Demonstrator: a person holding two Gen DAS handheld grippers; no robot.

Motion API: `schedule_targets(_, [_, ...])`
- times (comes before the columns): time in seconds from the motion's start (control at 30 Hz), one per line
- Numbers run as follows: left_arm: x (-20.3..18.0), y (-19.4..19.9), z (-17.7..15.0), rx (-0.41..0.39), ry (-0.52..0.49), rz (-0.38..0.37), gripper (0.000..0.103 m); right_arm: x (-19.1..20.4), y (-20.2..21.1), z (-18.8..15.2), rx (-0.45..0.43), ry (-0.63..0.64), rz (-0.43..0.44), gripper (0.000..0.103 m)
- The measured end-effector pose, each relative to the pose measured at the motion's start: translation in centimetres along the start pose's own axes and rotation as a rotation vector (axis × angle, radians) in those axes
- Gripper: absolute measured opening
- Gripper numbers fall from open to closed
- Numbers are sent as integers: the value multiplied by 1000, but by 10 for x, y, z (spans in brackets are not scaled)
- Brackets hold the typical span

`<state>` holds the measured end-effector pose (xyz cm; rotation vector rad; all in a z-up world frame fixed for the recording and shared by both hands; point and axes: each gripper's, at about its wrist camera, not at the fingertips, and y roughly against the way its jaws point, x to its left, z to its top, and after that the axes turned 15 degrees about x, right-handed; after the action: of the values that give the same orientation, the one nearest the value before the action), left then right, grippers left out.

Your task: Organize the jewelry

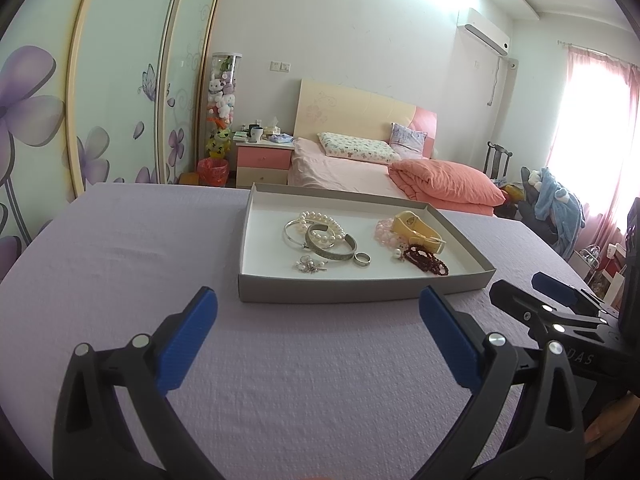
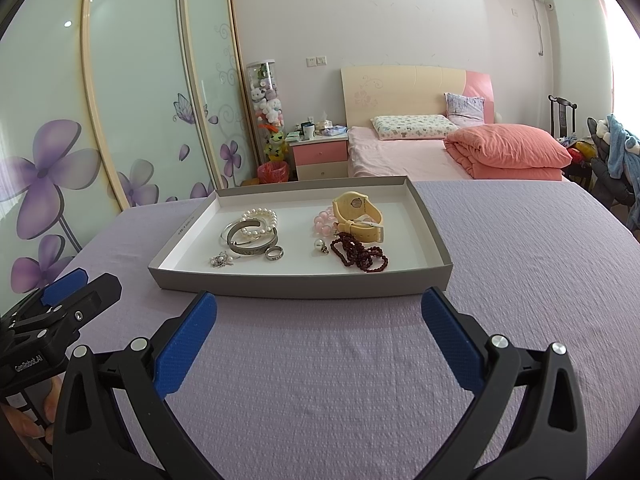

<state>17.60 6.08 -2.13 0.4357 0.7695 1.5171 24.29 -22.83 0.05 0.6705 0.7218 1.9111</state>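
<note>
The left gripper (image 1: 318, 304) is held low over the lilac cloth (image 1: 140, 248), level and pointing at the near wall of the tray (image 1: 360, 292). Its two blue-padded fingers (image 1: 188, 344) are spread wide with nothing between them. The right gripper (image 2: 318, 306) takes the same pose just beside it, also short of the tray's near wall, fingers fully apart and empty. Part of a hand (image 2: 24, 420) shows behind the left gripper's handle in the right wrist view.

All jewelry lies inside the tray. Toward the tray's left half: a pearl bracelet (image 2: 260, 220) overlapping two silver bangles (image 2: 248, 240), a silver ring (image 2: 275, 253) close to the bangles, and a small silver brooch (image 2: 221, 260) near the front wall. Toward the tray's right half: a yellow watch (image 2: 358, 214) resting against a pink bead bracelet (image 2: 322, 224), a dark red bead string (image 2: 358, 254) in front of the watch, and a small pearl earring (image 2: 320, 245) just left of that string.
</note>
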Motion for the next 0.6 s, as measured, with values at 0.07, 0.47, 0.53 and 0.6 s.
schedule_targets(0.07, [0,0,0,0,0,2,101,0,0,0,0,1,-1,102])
schedule_targets(0.47, [1,-2,-2,2,-3,0,101,-1,-2,-1,3,-1,1,102])
schedule_targets(0.53, [1,-2,-2,2,-4,0,101,-1,-1,-1,3,-1,1,102])
schedule_targets(0.6, [2,-2,-3,3,-4,2,101,-1,-1,-1,2,0,1,102])
